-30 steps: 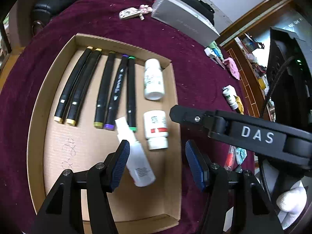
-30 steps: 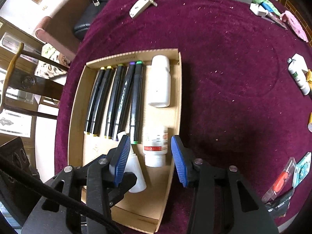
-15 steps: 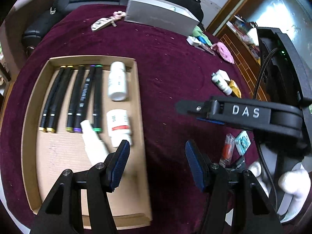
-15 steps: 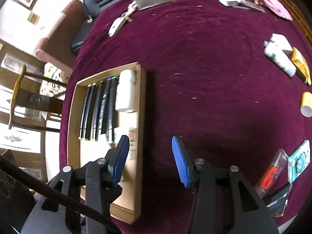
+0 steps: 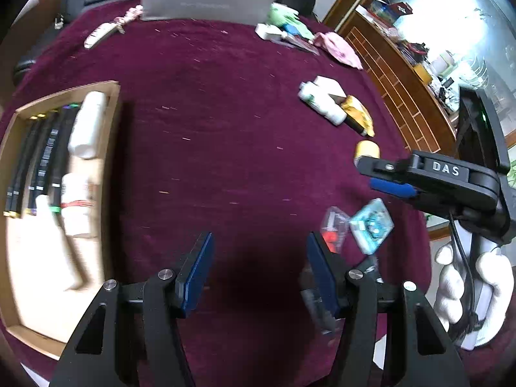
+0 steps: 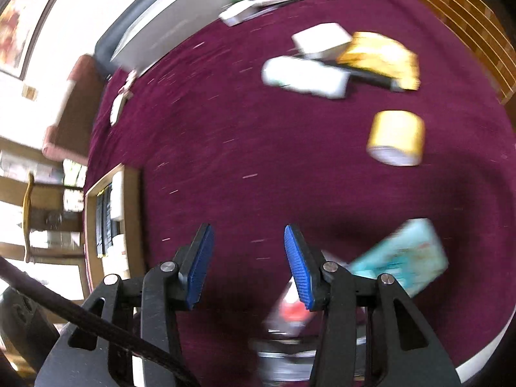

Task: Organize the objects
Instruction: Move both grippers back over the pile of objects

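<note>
While hanging over the dark red cloth [image 5: 225,129], holding the left claw [image 5: 259,242] with its blue pads apart and nothing between them. Holding the right claw [image 6: 247,229] the same way: pads apart, gripping nothing, only bare cloth showing in the gap.

Looking, in the left wrist view, at the cardboard tray [image 5: 111,148] over at nine o'clock. Seeing black markers [image 5: 42,161] lying side by side in it. Seeing a plain white bottle [image 5: 87,125] and a white bottle with a red band [image 5: 75,206] lying end to end next to them, and a small squeeze bottle [image 5: 48,225] near the marker tips. Counting that part as done, by the look of it.

Seeing plenty waiting outside the tray in the right wrist view:
- a loose white bottle [image 6: 303,75], a white box [image 6: 322,42] and a yellow packet [image 6: 383,54] bunched together at one o'clock
- a yellow tub [image 6: 396,137] at two o'clock
- a teal packet [image 6: 403,258] at four o'clock, just beside the right claw
- a clear packet with something red inside [image 6: 290,309] at six o'clock, partly hidden and blurry

Guessing roughly half of the tidying is left. Probably going for the teal or clear packet, being nearest.
</note>
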`<state>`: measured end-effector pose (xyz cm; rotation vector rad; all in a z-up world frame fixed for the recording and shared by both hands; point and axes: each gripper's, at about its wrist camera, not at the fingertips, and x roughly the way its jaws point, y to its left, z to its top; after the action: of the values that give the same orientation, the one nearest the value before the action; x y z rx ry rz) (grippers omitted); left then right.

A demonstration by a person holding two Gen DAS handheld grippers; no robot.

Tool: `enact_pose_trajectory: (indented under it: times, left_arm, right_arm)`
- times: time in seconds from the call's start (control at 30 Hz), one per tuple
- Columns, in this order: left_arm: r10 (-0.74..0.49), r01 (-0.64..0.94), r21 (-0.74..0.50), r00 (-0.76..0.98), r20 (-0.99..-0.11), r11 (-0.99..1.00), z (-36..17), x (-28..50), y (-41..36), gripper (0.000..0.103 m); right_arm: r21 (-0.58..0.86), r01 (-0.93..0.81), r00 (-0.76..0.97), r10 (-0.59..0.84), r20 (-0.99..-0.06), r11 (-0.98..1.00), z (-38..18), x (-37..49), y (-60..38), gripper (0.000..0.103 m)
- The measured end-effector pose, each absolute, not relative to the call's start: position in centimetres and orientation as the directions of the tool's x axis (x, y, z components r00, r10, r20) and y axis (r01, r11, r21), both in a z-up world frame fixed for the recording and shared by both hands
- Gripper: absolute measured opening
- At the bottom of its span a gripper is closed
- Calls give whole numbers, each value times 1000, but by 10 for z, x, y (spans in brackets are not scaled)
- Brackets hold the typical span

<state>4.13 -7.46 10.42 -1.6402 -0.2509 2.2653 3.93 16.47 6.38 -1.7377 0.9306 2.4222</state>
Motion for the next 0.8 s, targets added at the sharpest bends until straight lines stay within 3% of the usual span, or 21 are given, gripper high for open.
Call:
enact_pose_trajectory:
  times: [0.33, 0.8]
  left_arm:
    - [401, -145, -378, -201, -894, -914, 84, 36, -14, 53]
    - [332, -63, -327, -229, -915, -943, 84, 46, -18, 53]
  right_arm:
    - [425, -492, -375, -255, -891, -760, 43, 80, 291, 49]
    - [461, -375, -327, -351, -878, -804, 27, 25, 272, 49]
